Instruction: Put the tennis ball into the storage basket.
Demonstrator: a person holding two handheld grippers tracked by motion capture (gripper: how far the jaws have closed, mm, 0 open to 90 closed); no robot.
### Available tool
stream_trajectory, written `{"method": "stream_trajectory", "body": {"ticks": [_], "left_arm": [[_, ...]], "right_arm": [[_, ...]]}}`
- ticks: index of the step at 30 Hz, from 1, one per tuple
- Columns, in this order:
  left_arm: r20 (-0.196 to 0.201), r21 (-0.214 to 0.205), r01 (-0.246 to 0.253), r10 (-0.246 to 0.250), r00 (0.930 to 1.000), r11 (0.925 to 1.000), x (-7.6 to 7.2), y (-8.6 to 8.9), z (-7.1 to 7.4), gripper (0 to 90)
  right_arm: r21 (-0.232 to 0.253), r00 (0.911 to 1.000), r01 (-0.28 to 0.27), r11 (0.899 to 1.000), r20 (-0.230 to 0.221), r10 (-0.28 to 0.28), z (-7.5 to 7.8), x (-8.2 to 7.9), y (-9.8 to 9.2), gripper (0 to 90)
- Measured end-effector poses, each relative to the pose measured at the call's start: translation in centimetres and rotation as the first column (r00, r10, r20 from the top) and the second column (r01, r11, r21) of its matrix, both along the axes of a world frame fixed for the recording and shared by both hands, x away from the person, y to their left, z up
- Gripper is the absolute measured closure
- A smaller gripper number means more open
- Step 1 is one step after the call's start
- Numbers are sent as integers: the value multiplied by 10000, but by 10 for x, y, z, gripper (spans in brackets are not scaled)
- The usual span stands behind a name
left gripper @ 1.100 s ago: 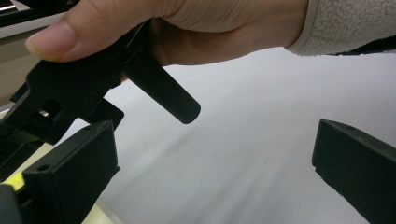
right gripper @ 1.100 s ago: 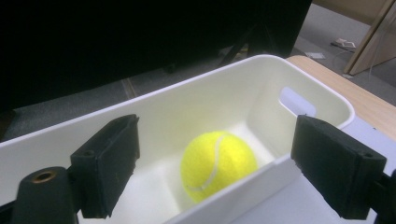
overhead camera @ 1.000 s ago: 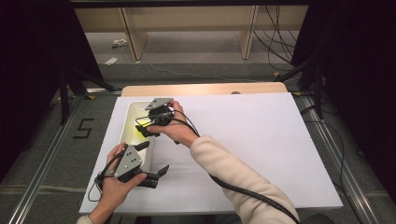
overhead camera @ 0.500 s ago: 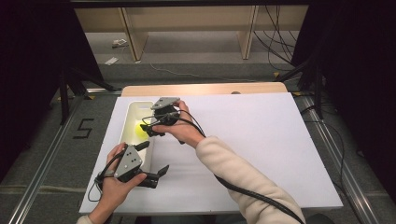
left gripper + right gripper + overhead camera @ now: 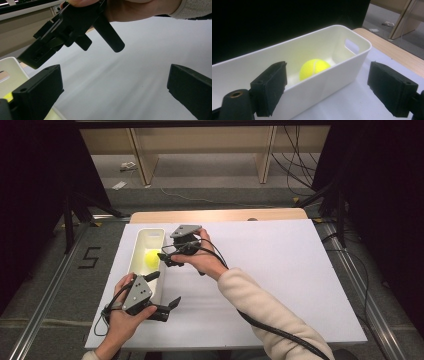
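Tennis ball [image 5: 314,68]: lies inside the white bin [image 5: 352,60], about midway along it; judged light, springy, felt-covered so not slippery; best taken across its middle from above.
Bin: long, stiff plastic, handle slot in the end wall; its tall walls crowd a side approach.
Right gripper [image 5: 168,259]: jaws wide apart, empty, just beside the bin's long wall.
Left gripper [image 5: 167,290]: jaws wide apart, empty, near the bin's near end.
Table [image 5: 280,265]: white sheet, bare around the bin.
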State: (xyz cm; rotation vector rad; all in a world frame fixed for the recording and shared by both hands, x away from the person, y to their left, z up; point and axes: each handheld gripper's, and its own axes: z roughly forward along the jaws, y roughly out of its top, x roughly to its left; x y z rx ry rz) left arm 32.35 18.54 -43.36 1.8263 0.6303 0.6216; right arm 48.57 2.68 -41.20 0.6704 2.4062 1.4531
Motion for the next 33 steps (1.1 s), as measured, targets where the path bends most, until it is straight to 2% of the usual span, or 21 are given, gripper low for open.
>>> {"method": "stream_trajectory", "body": {"ticks": [15, 33], "left_arm": [[0, -38, -22, 22, 10000, 10000, 0, 1, 0, 0], [-35, -21, -39, 39, 10000, 10000, 0, 1, 0, 0]], "right_arm": [[-102, 9997, 214, 9997, 97, -213, 1, -3, -23, 165], [-85, 9966, 826, 9965, 66, -826, -1, -6, -63, 166]]}}
